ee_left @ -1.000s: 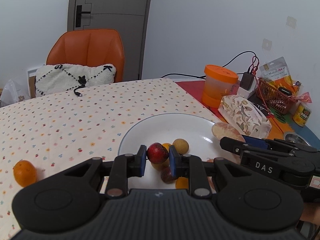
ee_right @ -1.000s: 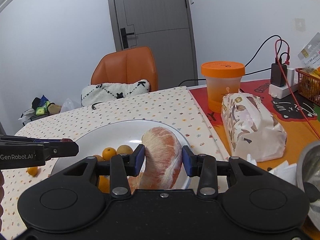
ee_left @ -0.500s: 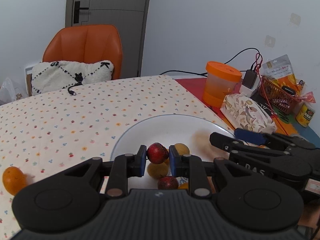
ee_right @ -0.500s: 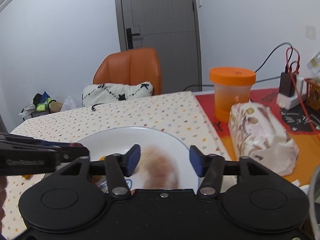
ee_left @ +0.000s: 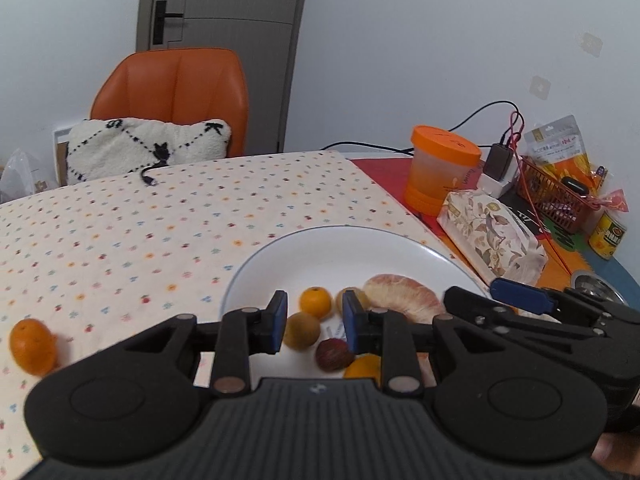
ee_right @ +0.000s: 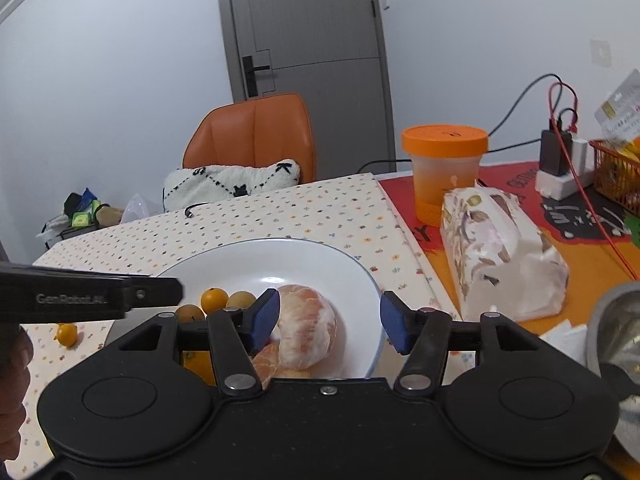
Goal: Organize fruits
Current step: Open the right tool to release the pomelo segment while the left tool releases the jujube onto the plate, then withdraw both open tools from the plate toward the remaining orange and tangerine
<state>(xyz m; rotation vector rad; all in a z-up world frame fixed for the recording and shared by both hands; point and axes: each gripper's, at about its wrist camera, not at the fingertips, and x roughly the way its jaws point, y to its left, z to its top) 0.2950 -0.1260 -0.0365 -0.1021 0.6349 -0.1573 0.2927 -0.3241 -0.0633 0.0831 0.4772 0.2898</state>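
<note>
Both claws hang spread and empty over the white plate (ee_left: pixel 256 264), where the gathered fruit lies: peeled pomelo (ee_right: pixel 306 326), small oranges, probably longans. One stray orange (ee_left: pixel 32 346) waits near the tabletop's left edge.

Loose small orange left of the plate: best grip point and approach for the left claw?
Pinch the small orange across its narrower middle, from above with the open left claw. It sits alone on the tablecloth, apart from the plate, so both sides are free.
</note>
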